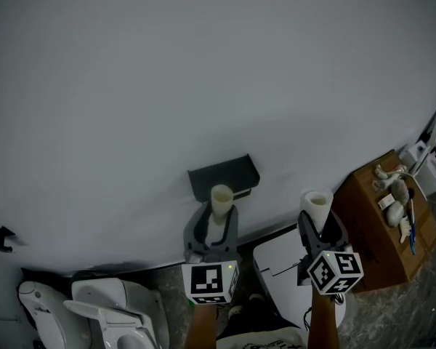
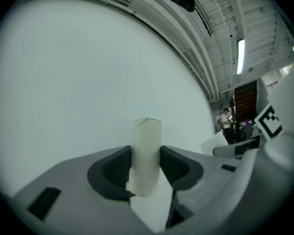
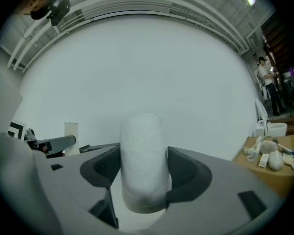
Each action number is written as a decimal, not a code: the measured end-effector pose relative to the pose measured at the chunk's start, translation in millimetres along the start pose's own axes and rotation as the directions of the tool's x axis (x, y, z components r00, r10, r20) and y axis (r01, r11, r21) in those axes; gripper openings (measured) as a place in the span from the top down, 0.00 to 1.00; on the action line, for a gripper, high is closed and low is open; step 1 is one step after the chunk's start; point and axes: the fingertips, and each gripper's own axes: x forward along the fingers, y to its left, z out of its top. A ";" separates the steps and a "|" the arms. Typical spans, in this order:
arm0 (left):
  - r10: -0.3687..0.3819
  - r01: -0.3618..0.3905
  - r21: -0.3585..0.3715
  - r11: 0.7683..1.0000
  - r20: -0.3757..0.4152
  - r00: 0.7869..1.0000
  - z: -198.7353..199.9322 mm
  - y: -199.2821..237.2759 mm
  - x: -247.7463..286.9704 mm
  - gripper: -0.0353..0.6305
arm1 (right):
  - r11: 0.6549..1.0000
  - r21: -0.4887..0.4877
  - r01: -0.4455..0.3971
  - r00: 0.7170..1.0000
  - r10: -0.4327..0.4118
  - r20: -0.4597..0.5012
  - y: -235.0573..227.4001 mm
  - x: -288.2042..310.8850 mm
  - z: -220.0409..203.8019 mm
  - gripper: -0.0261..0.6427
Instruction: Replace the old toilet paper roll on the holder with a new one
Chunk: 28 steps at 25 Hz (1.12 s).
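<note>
Though near, holder [image 1: 224, 174] behind cardboard core [image 1: 221, 201].

Setting: mock bathroom corner built inside an industrial hall. Evidence: toilet [image 1: 109, 300] and black paper holder [image 1: 224, 174] on a plain white partition wall [image 1: 203, 86]. Girdered ceiling [image 2: 220, 28] with strip light [image 2: 240, 56] above. Person [image 3: 265, 82] standing beyond.

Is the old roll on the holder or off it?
Off. The slim old roll stands clamped between the left gripper's jaws, just below the black holder in the head view.
</note>
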 end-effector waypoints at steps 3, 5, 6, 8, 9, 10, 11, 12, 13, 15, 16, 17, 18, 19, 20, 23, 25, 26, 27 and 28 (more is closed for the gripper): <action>0.016 -0.016 0.001 1.000 0.008 1.000 3.1 7.4 -5.3 0.66 | 1.000 -0.009 -0.017 1.000 0.017 -0.013 7.5 4.3 -4.4 0.50; 0.024 -0.024 -0.003 1.000 0.012 1.000 5.4 12.0 -7.8 0.66 | 0.999 -0.030 -0.028 0.999 0.027 -0.023 12.6 9.5 -7.3 0.50; 0.028 -0.028 -0.003 1.000 0.014 1.000 6.3 14.1 -8.9 0.66 | 0.998 -0.052 -0.034 0.999 0.032 -0.029 15.3 12.9 -9.0 0.51; 0.038 -0.038 -0.002 0.999 0.018 0.999 7.6 17.7 -11.4 0.66 | 0.992 -0.122 -0.046 0.998 0.041 -0.044 20.0 20.7 -13.5 0.51; 0.043 -0.043 -0.001 0.999 0.019 0.999 8.1 19.2 -12.8 0.66 | 0.984 -0.169 -0.054 0.997 0.045 -0.055 22.1 25.2 -16.1 0.51; 0.046 -0.046 0.000 0.999 0.020 0.999 8.5 20.5 -14.1 0.66 | 0.973 -0.223 -0.063 0.997 0.050 -0.066 24.0 30.3 -18.9 0.51; 0.048 -0.048 0.002 0.999 0.020 0.999 8.8 22.0 -15.4 0.66 | 0.957 -0.282 -0.074 0.995 0.053 -0.079 25.7 35.9 -21.5 0.51; 0.051 -0.051 0.005 0.999 0.021 0.999 9.3 23.8 -16.8 0.66 | 0.935 -0.344 -0.084 0.994 0.055 -0.092 27.2 42.1 -23.7 0.51; 0.055 -0.056 0.007 0.998 0.021 0.998 9.9 25.8 -18.6 0.66 | 0.909 -0.407 -0.094 0.993 0.056 -0.104 28.6 48.4 -25.6 0.51; 0.067 -0.067 0.012 0.998 0.021 0.998 11.0 29.7 -23.0 0.66 | 0.841 -0.530 -0.114 0.990 0.055 -0.127 30.3 60.7 -29.4 0.50; 0.075 -0.075 0.014 0.997 0.021 0.997 11.4 31.9 -25.3 0.66 | 0.799 -0.588 -0.125 0.989 0.052 -0.140 30.4 66.6 -32.0 0.51; 0.083 -0.083 0.015 0.996 0.020 0.996 11.5 34.3 -27.2 0.66 | 0.753 -0.644 -0.136 0.987 0.048 -0.152 30.2 72.4 -35.2 0.51; 0.089 -0.090 0.016 0.996 0.020 0.996 11.5 36.6 -28.7 0.66 | 0.704 -0.695 -0.148 0.985 0.044 -0.165 29.7 78.3 -38.7 0.51; 0.094 -0.094 0.016 0.995 0.019 0.995 11.4 38.7 -29.6 0.66 | 0.656 -0.738 -0.161 0.983 0.042 -0.177 29.2 84.0 -42.3 0.51; 0.099 -0.099 0.018 0.995 0.019 0.995 11.4 40.8 -30.2 0.66 | 0.608 -0.774 -0.175 0.981 0.040 -0.190 28.9 89.5 -46.1 0.51; 0.116 -0.117 0.023 0.993 0.018 0.993 11.9 48.6 -34.4 0.66 | 0.451 -0.866 -0.218 0.973 0.033 -0.228 31.5 102.3 -59.4 0.51; 0.130 -0.130 0.026 0.991 0.014 0.991 11.4 55.6 -38.3 0.66 | 0.326 -0.916 -0.234 0.971 0.029 -0.238 37.6 109.0 -67.1 0.51; 0.136 -0.136 0.026 0.990 0.012 0.991 10.9 58.4 -39.6 0.66 | 0.263 -0.935 -0.238 0.971 0.029 -0.239 41.0 112.3 -70.1 0.51; 0.141 -0.142 0.025 0.990 0.010 0.990 10.2 60.0 -40.1 0.66 | 0.203 -0.949 -0.241 0.970 0.031 -0.240 43.7 115.5 -72.6 0.51; 0.146 -0.146 0.024 0.989 0.009 0.989 9.4 60.5 -40.0 0.66 | 0.148 -0.958 -0.244 0.970 0.033 -0.242 45.8 118.3 -74.9 0.51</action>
